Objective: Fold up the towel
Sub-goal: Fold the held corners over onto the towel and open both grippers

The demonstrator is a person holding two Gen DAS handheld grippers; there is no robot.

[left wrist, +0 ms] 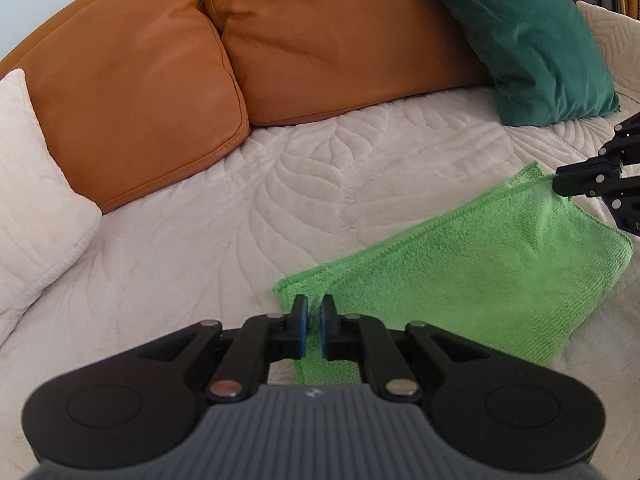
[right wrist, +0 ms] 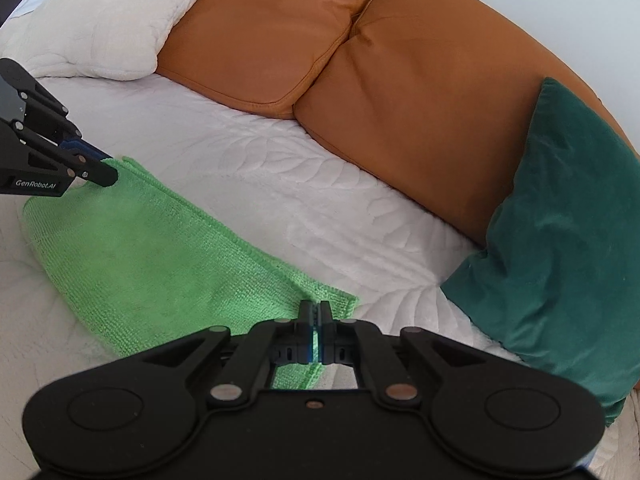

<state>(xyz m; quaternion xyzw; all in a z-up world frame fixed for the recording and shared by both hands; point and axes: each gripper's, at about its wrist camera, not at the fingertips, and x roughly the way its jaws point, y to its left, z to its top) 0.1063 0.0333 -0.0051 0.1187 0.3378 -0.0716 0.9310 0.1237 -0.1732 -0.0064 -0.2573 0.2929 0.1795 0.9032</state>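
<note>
A green microfibre towel (left wrist: 472, 276) lies folded in half on the white quilted sofa cover, also in the right wrist view (right wrist: 152, 256). My left gripper (left wrist: 315, 308) is at the towel's near left corner, its jaws a small gap apart with green cloth between and under them. It shows from the side in the right wrist view (right wrist: 106, 172) at the towel's far corner. My right gripper (right wrist: 316, 312) is shut on the towel's corner. It shows in the left wrist view (left wrist: 560, 180) pinching the far right corner.
The white quilted cover (left wrist: 240, 216) spans the seat. Two orange leather back cushions (left wrist: 132, 92) stand behind. A dark green velvet pillow (left wrist: 532, 40) leans at the right, a white pillow (left wrist: 28, 184) at the left.
</note>
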